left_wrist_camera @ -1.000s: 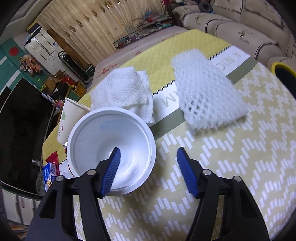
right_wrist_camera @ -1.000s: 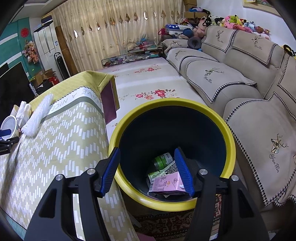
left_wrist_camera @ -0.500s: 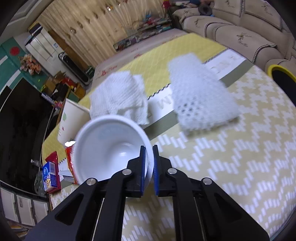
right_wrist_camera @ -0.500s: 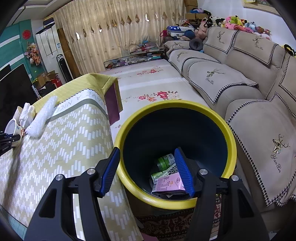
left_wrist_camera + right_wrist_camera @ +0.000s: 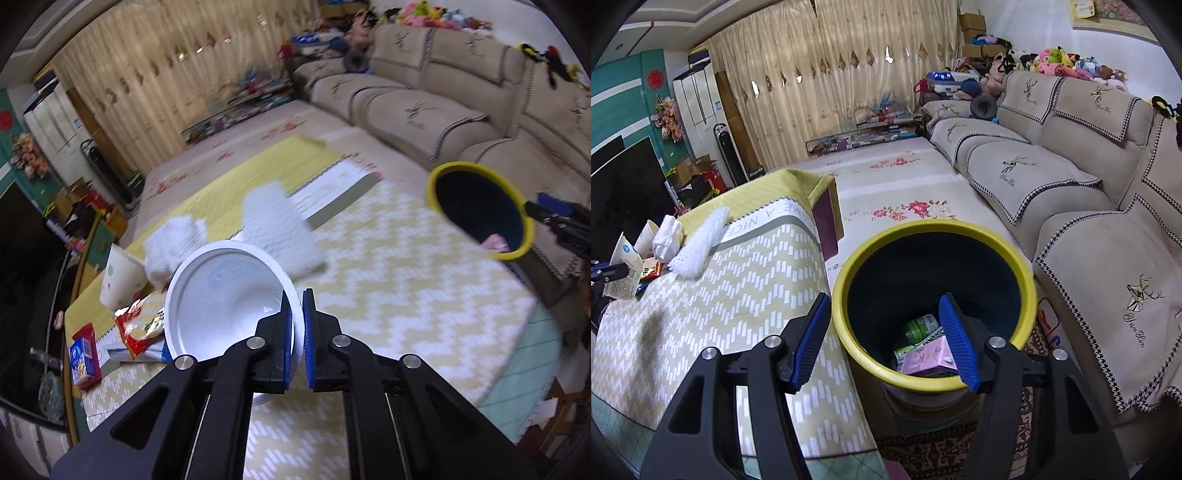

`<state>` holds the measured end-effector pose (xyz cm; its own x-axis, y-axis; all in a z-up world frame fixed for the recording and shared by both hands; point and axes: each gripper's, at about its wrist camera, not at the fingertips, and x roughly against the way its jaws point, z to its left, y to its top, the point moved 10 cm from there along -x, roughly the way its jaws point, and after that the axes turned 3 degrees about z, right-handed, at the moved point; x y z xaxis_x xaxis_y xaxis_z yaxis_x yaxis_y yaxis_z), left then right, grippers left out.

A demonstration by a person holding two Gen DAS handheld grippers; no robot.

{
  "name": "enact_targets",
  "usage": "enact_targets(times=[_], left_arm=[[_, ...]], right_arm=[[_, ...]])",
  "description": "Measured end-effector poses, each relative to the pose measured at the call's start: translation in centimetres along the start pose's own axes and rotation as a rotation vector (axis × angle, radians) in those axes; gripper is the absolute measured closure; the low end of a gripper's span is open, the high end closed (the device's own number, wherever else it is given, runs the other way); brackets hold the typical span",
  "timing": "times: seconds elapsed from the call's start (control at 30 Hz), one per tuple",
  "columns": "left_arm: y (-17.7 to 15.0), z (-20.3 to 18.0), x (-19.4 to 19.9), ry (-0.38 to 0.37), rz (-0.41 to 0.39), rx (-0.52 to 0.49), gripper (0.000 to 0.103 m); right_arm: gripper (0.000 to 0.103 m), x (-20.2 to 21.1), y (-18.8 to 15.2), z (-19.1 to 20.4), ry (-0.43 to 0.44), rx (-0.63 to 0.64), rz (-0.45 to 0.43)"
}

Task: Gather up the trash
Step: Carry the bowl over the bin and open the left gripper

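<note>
Two handheld grippers are being shown, each built from black angular arms with long cut-out slots. The left gripper (image 5: 297,341) and the right gripper (image 5: 884,341) are being fitted with ribbed blue pads (matching on both), and round silver screws are being displayed at the joints.

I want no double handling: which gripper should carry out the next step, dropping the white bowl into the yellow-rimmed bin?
Left. The left gripper is already clamped on the white bowl's rim, lifted off the table. The right gripper is open and empty above the bin.
</note>
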<state>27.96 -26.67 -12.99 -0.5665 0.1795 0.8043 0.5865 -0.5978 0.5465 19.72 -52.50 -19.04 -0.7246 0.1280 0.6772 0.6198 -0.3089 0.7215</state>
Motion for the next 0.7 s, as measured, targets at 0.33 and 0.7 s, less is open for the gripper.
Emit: enact_targets(times=[0.33,0.7], left_arm=[[4.7,-9.8,1.6,-0.133,-0.04,-0.126,0.096],[10.3,-24.8,-4.3,-0.304,0.009,-0.265,0.096]], right_arm=[[0.045,1.9,-1.4,-4.9,-0.045,-0.063,-0.019],[0.045,3.2,-3.0,-10.9,-0.121,-0.144,-0.023]])
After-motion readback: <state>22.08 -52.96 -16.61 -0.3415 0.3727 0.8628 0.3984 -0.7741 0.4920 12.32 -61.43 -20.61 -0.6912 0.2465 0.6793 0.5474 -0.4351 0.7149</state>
